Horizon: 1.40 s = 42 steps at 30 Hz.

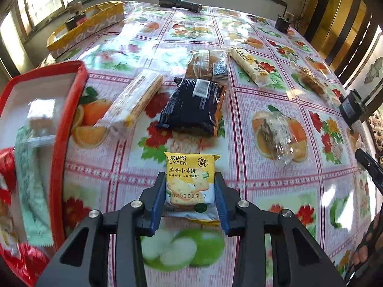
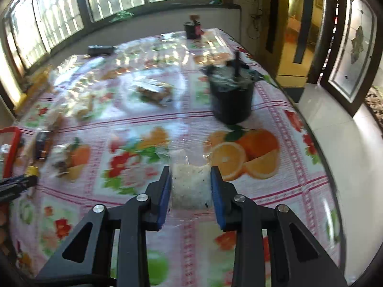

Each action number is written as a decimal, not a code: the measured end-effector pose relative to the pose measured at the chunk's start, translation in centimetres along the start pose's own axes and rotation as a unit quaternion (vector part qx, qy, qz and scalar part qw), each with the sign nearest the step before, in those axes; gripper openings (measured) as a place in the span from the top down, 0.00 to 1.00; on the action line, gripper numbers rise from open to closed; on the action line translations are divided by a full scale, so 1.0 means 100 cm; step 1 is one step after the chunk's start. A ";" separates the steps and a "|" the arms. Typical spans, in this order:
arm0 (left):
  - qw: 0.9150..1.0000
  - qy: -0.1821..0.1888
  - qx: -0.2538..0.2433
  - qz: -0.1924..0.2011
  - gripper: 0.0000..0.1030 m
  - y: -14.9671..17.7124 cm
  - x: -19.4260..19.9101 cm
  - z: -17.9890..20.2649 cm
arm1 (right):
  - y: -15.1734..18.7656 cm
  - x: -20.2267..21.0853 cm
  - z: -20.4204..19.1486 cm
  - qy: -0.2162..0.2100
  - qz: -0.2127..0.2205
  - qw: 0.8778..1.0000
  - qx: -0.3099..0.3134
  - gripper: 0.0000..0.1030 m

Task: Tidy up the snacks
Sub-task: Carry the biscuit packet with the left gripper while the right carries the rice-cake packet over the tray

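Observation:
My left gripper is shut on a yellow LYFEN cracker packet and holds it above the fruit-print tablecloth. A red tray with several snacks in it sits at the left. On the table lie a dark blue packet, a long biscuit sleeve, a brown cake packet, a white bar and a clear-wrapped snack. My right gripper is shut on a clear-wrapped white rice cake above the table.
A yellow box and a black flashlight lie at the far side. A black pot stands ahead of the right gripper, with a small dark jar at the far edge. The table edge runs on the right.

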<state>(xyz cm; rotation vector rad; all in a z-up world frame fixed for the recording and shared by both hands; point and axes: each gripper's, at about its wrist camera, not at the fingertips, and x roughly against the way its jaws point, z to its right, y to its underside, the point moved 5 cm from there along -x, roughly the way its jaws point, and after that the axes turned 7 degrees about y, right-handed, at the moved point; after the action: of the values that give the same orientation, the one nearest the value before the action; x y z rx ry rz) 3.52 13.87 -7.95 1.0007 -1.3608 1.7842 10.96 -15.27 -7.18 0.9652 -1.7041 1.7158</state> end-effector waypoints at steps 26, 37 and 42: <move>0.984 -0.079 0.098 0.127 0.63 0.040 0.131 -0.112 | 0.034 0.073 -0.241 -0.245 -0.005 0.961 0.131 0.67; 0.975 -0.091 0.145 0.144 0.63 0.044 0.148 -0.158 | 0.036 0.078 -0.286 -0.269 -0.011 0.950 0.160 0.67; 0.973 -0.093 0.157 0.143 0.63 0.045 0.148 -0.169 | 0.036 0.076 -0.304 -0.278 -0.017 0.945 0.169 0.67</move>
<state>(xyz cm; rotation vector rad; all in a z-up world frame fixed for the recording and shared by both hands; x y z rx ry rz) -10.41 30.14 0.23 1.2125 -1.4219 2.2196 -0.12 13.79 -1.83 1.7624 -1.7219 1.8651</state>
